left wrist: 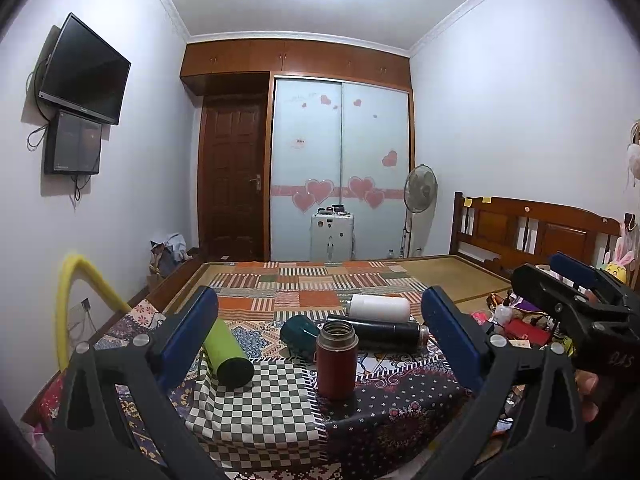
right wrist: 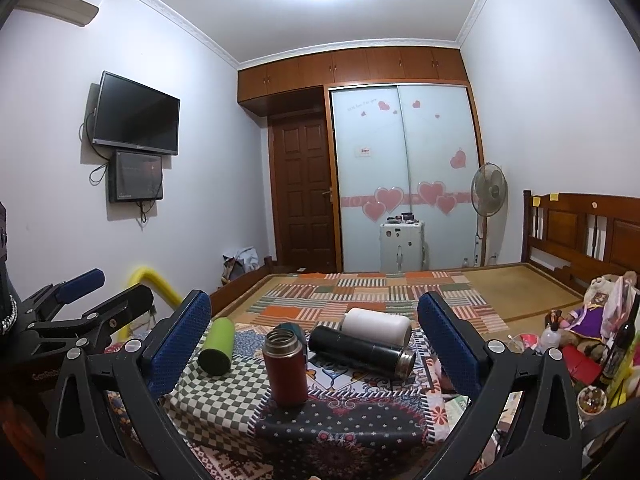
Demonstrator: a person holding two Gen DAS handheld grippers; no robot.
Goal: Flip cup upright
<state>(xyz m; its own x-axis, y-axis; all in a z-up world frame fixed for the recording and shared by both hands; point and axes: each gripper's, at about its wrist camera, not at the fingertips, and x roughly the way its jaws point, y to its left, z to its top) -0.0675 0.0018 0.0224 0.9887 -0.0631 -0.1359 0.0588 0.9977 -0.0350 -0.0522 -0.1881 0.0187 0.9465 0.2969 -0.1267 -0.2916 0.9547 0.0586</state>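
A dark red flask point(left wrist: 337, 360) stands upright with its mouth open on a patterned cloth point(left wrist: 264, 404); it also shows in the right wrist view point(right wrist: 285, 368). A green cup point(left wrist: 229, 353) point(right wrist: 217, 346), a teal cup point(left wrist: 302, 335) point(right wrist: 294, 330), a black flask point(left wrist: 378, 334) point(right wrist: 362, 350) and a white cup point(left wrist: 380, 307) point(right wrist: 377, 326) lie on their sides behind it. My left gripper point(left wrist: 320, 338) is open and empty, short of the cups. My right gripper point(right wrist: 314, 338) is open and empty too.
The cloth covers a raised surface on a bed with a patchwork quilt point(left wrist: 320, 284). A yellow tube point(left wrist: 80, 292) arcs at the left. Toys and bottles point(right wrist: 592, 344) crowd the right side. A wooden headboard point(left wrist: 532, 232) stands at the right.
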